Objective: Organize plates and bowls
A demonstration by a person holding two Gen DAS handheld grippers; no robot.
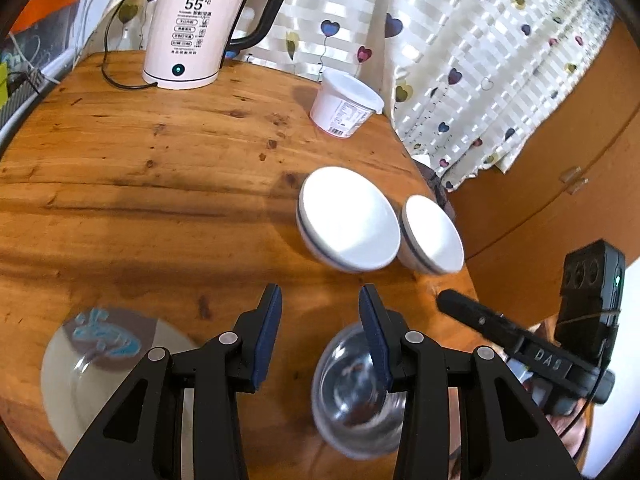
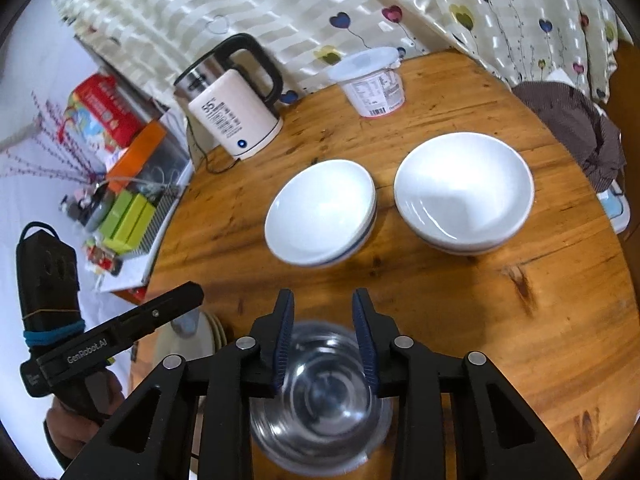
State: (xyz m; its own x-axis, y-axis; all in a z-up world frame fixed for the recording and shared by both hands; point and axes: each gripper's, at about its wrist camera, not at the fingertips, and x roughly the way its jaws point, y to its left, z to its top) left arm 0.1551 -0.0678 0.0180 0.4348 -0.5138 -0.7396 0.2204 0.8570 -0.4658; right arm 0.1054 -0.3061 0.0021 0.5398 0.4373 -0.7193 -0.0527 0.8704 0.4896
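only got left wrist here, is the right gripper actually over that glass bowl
Observer: Yes. In the right wrist view the glass bowl sits right under the right gripper, its rim wider than the gap between the fingers. It is too blurred to tell whether they grip it.
Operator: those white bowls look like theyre touching from here
Observer: They are apart. A strip of bare table shows between the left white bowl and the right white bowl.

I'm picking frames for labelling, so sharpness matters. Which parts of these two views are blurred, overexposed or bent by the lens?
Left wrist view: the glass bowl and the plate near the bottom are smeared, the white bowls blow out with soft rims, and the table edge curves strongly. Right wrist view: the glass bowl is blurred, the kettle print is soft, and the curtain is streaked.
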